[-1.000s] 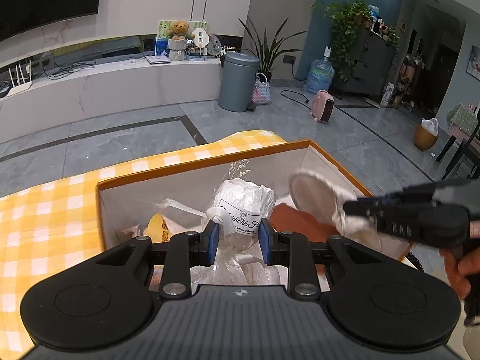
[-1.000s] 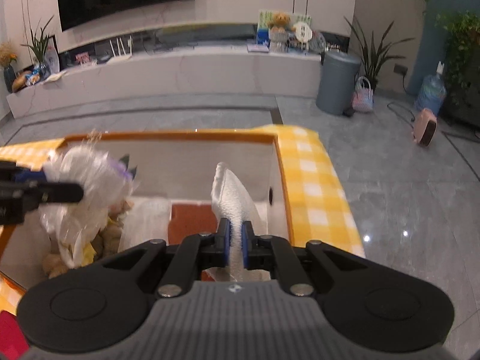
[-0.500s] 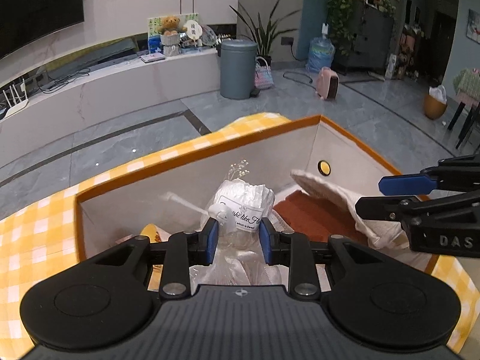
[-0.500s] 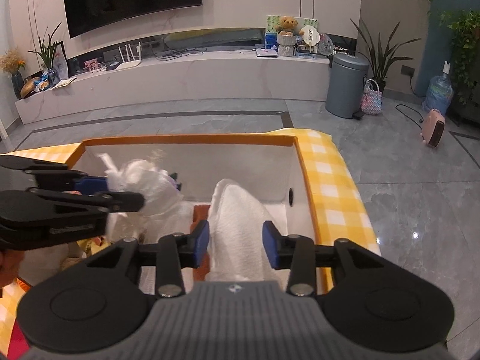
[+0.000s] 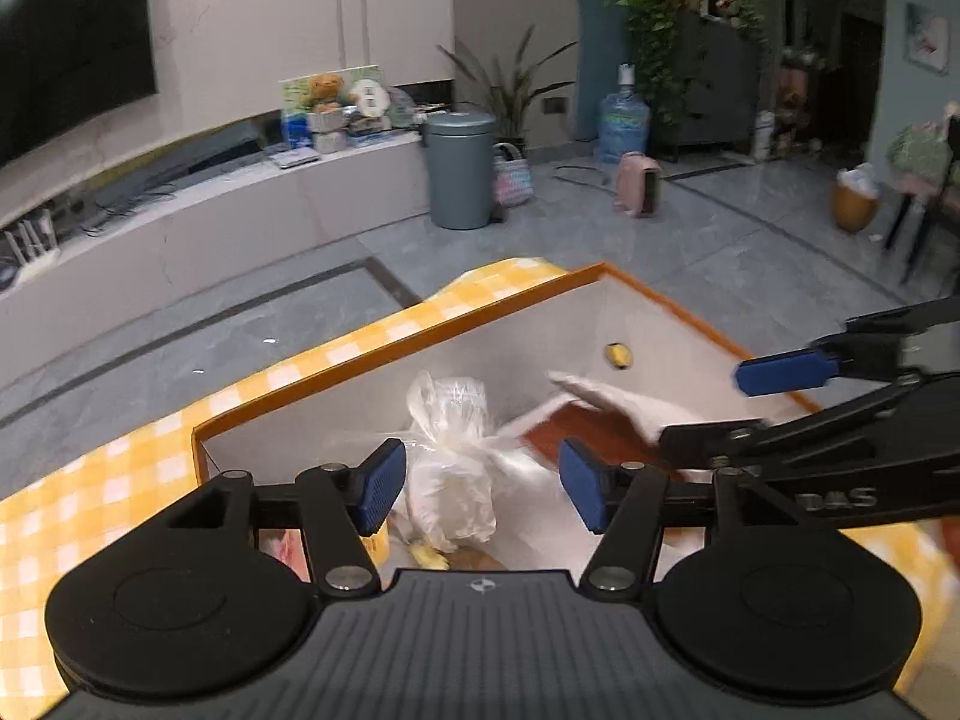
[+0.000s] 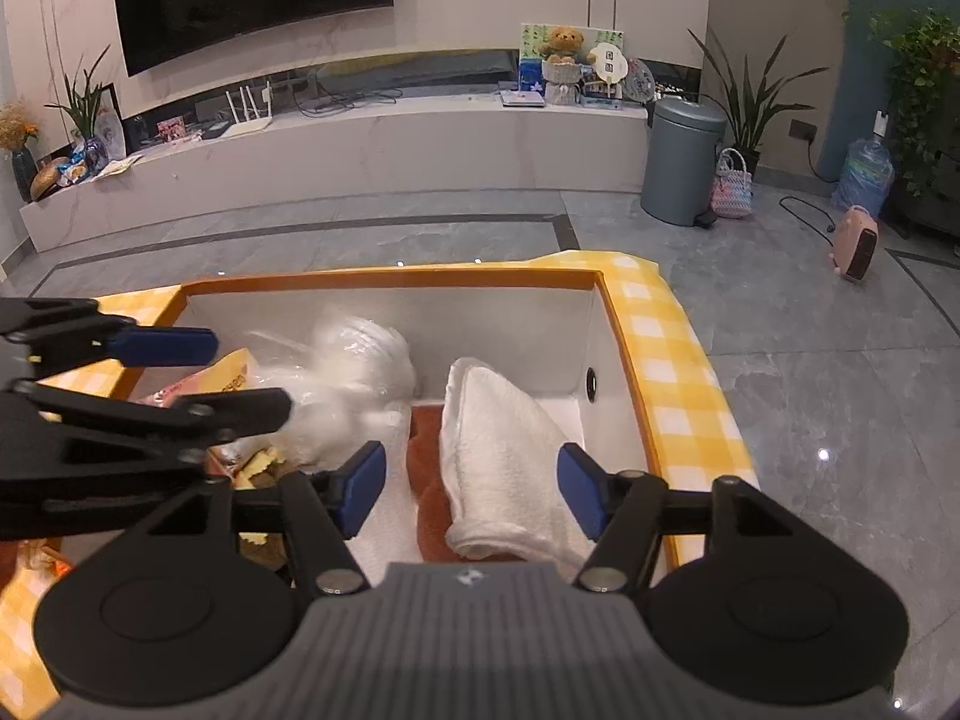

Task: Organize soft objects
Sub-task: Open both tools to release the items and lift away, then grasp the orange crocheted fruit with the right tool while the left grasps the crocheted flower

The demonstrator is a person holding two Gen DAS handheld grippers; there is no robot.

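White towel (image 6: pixel 504 456) lies in the box (image 6: pixel 390 281), right side, on a brown cloth (image 6: pixel 429 480), betw. the right gripper (image 6: pixel 471 489) pads w/o touching; jaws opening, nothing gripped. Plastic-wrapped bundle (image 5: pixel 453 450) sits in box mid-left, just ahead of the left gripper (image 5: pixel 480 483), pads clear of it; jaws opening, released. Box stands on yellow-check table (image 5: pixel 90 480).

Left gripper (image 5: pixel 480 483) tilted downward, jaws opening, blue pads (image 5: pixel 377 485) apart, pressing nothing. Right gripper (image 6: pixel 469 489) tilted downward alongside, jaws opening, pads (image 6: pixel 579 495) clear.
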